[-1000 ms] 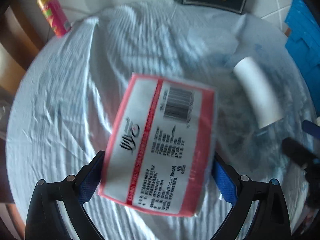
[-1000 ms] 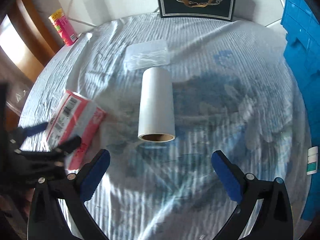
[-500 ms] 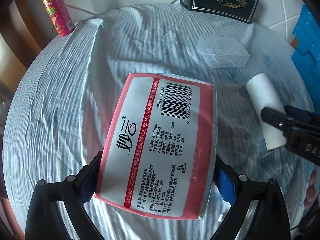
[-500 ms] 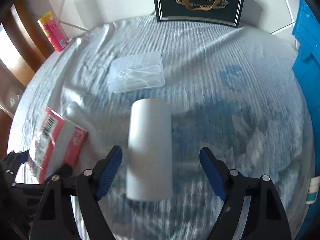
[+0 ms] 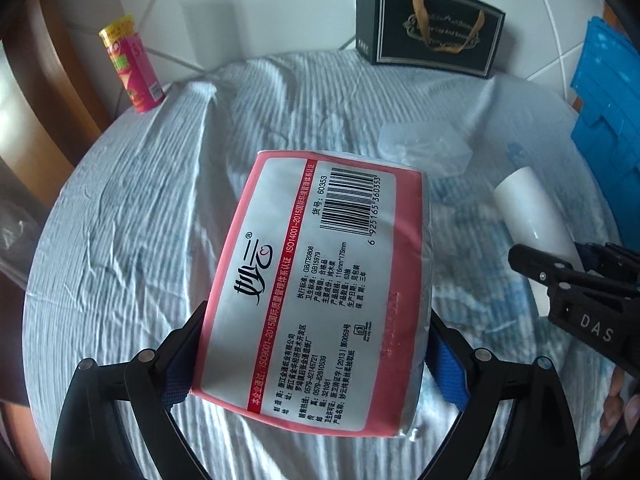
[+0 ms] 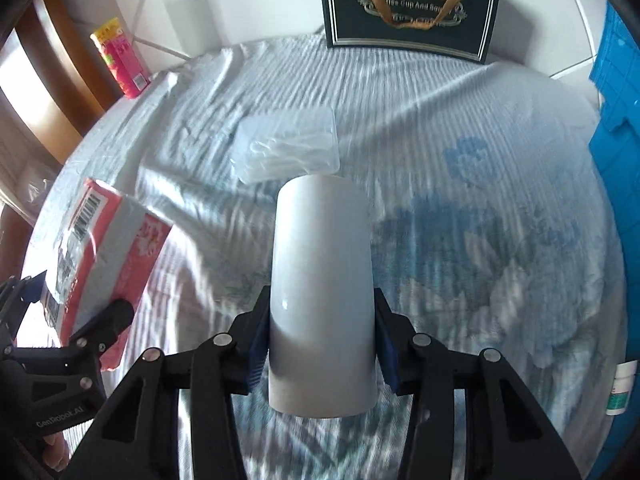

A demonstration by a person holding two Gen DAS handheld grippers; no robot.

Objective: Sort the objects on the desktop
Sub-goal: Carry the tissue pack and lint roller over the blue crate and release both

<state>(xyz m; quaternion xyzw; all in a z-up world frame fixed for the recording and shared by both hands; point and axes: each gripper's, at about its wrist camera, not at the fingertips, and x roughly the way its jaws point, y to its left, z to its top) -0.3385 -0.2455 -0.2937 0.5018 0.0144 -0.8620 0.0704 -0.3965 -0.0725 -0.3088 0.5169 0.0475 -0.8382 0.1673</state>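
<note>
I have both grippers angled steeply down over the surface [image 6: 460, 120], which is draped in a pale, wrinkled cloth.

My left gripper [image 5: 312, 356] has its jaws set wide and easing inward, with the pack of tissues [image 5: 320, 296] between them. Both blue pads bear against the pack's long sides near its close end, so the pack is gripped. Its far end, with the barcode, tilts away from me, and the pack appears raised off the cloth, toward the left side of the surface. In the right wrist view the same pack [image 6: 100, 248] sits at the left edge of the surface, clamped in the left gripper [image 6: 76, 304].

My right gripper [image 6: 320, 344] has its jaws drawn in narrow and closing, with the white roll [image 6: 322, 288] between them. The pads meet the roll's sides near its close end; the roll lies lengthwise along the jaws, its far end pointing at the back edge. From the left wrist view the roll [image 5: 528, 216] lies toward the right edge with the right gripper [image 5: 560, 268] on its near end.

A clear plastic box [image 6: 288, 148] rests just beyond the roll's far end. A dark gift bag [image 6: 408, 8] stands at the back edge, a red snack can [image 6: 120, 62] at the back left corner.
</note>
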